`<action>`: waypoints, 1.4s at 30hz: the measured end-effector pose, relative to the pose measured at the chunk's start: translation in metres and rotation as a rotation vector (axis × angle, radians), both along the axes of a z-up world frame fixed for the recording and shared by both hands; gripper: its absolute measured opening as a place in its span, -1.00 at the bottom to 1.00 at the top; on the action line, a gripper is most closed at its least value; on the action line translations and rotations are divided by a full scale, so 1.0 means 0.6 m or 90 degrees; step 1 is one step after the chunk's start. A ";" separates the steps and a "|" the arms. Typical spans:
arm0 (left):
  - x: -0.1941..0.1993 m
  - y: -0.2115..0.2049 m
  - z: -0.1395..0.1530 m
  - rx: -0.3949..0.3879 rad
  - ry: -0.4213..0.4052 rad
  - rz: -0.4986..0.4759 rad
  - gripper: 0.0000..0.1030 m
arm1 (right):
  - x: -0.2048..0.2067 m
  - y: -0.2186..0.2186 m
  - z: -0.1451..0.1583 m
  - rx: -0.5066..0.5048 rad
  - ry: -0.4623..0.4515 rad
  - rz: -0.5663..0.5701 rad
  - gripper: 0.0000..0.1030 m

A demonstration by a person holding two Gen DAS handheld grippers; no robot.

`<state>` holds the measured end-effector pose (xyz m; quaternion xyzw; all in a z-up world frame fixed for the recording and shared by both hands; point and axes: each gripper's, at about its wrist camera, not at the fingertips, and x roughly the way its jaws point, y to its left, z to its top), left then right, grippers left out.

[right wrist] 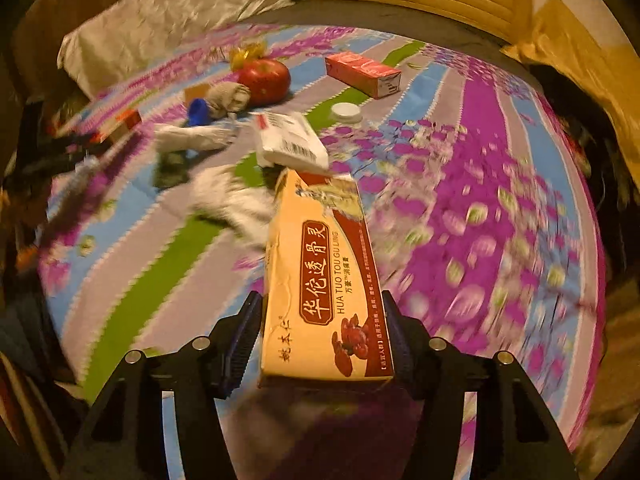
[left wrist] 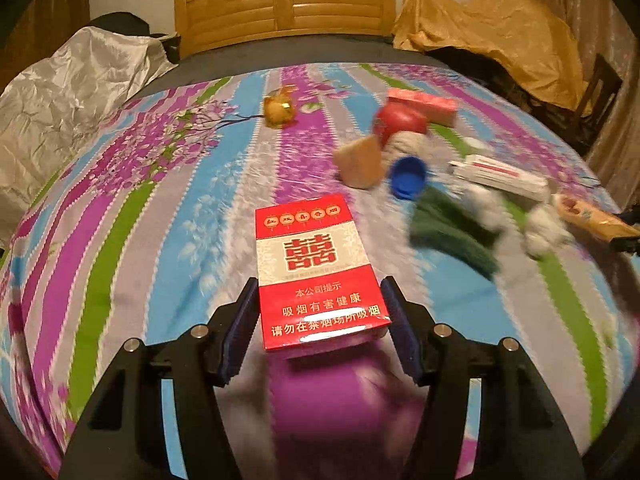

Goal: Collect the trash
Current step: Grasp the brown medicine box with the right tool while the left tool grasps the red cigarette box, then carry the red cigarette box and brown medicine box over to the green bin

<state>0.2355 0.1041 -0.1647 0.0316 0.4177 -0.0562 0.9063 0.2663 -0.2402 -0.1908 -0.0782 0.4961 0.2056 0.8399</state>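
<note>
You work over a bed (left wrist: 132, 216) whose striped, flowered cover is soft and glossy. Your left gripper (left wrist: 320, 322) is clenched on a red cigarette pack (left wrist: 316, 268), lifted clear of the cover; your right gripper (right wrist: 320, 332) clamps a long orange cardboard box (right wrist: 324, 280). Both cartons are smooth and thin-walled: squeeze harder and they crush, tilt and the long one may slide out. More litter lies near the apple (right wrist: 264, 80).
</note>
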 end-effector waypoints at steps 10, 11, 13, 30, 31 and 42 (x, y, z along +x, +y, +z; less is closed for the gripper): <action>-0.080 -0.084 -0.007 0.032 -0.001 -0.065 0.13 | -0.121 0.033 -0.024 0.006 0.012 -0.098 0.53; -0.081 -0.085 -0.004 0.036 -0.007 -0.063 0.13 | -0.118 0.038 -0.019 0.007 -0.004 -0.109 0.62; -0.088 -0.087 0.007 0.040 -0.022 -0.062 0.13 | -0.107 0.049 -0.022 -0.017 -0.011 -0.122 0.63; -0.143 -0.103 0.043 0.020 -0.053 -0.068 0.14 | -0.227 0.115 0.065 -0.398 -0.331 -0.119 0.18; -0.146 -0.107 0.047 0.018 -0.057 -0.071 0.14 | -0.227 0.123 0.078 -0.439 -0.380 -0.115 0.18; -0.170 -0.129 0.091 -0.002 -0.102 -0.092 0.14 | -0.218 0.107 0.238 -0.317 -0.473 -0.197 0.19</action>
